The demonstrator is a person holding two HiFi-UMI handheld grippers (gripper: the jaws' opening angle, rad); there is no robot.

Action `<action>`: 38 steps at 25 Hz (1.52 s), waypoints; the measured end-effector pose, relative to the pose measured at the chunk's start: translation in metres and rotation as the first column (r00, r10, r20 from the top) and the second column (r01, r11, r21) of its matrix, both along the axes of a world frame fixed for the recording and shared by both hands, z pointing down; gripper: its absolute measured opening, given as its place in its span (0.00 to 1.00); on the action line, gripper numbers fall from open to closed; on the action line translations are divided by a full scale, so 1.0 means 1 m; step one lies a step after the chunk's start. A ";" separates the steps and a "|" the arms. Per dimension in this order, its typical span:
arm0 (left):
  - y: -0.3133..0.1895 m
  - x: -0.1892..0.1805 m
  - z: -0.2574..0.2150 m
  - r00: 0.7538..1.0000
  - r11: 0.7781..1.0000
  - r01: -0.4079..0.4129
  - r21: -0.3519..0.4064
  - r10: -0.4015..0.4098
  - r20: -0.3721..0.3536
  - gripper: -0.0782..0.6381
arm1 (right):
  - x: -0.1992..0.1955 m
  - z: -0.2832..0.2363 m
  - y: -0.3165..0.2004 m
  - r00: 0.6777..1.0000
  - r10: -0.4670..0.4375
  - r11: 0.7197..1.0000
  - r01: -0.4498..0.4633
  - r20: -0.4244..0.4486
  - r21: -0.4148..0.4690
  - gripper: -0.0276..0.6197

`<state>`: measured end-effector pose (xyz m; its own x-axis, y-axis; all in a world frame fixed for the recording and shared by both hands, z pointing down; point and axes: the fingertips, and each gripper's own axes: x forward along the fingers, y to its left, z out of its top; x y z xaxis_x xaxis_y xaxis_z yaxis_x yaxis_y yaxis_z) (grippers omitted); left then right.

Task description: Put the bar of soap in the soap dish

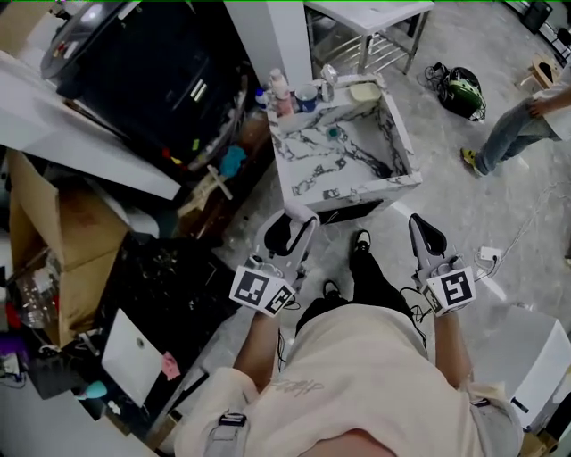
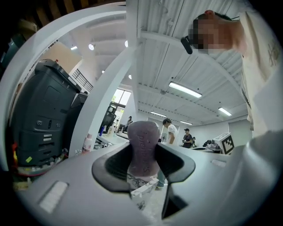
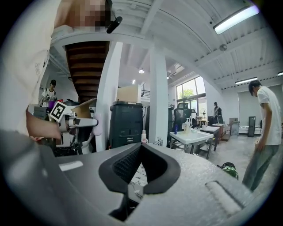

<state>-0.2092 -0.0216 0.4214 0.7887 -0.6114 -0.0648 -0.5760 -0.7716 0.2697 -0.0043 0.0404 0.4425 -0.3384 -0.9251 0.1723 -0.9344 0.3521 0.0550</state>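
Note:
A pale mauve bar of soap [image 2: 143, 141] stands upright between the pads of my left gripper [image 2: 143, 155], which is shut on it. From the head view the left gripper [image 1: 293, 225] and the soap [image 1: 301, 212] hover just short of the marble sink unit [image 1: 352, 189]. A pale dish [image 1: 364, 91] sits on the unit's far rim, beside a pink bottle [image 1: 279, 89] and a blue cup [image 1: 306, 96]. My right gripper [image 1: 426, 234] is level with the left one, off to its right. Its jaws [image 3: 140, 152] meet at the tips with nothing between them.
A large black machine [image 1: 152, 62] and a cardboard box [image 1: 62, 241] crowd the left side. A person [image 1: 526, 120] stands on the floor at the far right, near a dark bag [image 1: 462, 89]. A white table [image 1: 375, 18] stands behind the sink.

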 end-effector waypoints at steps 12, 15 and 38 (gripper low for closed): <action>-0.117 0.116 -0.020 0.996 0.999 -0.038 0.014 0.037 0.078 0.39 | 0.105 0.015 -0.097 0.996 0.014 0.999 -0.017 0.085 0.035 0.04; -0.150 0.150 -0.016 0.992 0.999 -0.034 0.026 0.031 0.121 0.39 | 0.132 0.017 -0.120 0.995 0.012 0.999 -0.017 0.103 0.047 0.04; -0.321 0.281 0.100 0.848 0.994 -0.098 -0.047 0.108 0.519 0.39 | 0.228 0.043 -0.171 0.991 0.084 0.996 -0.088 0.101 0.032 0.04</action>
<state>0.0717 -0.3422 0.5210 0.7625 -0.5217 0.3826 -0.5534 -0.8323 -0.0321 0.2242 -0.1307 0.4853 -0.2714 -0.9565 0.1072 -0.9625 0.2699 -0.0283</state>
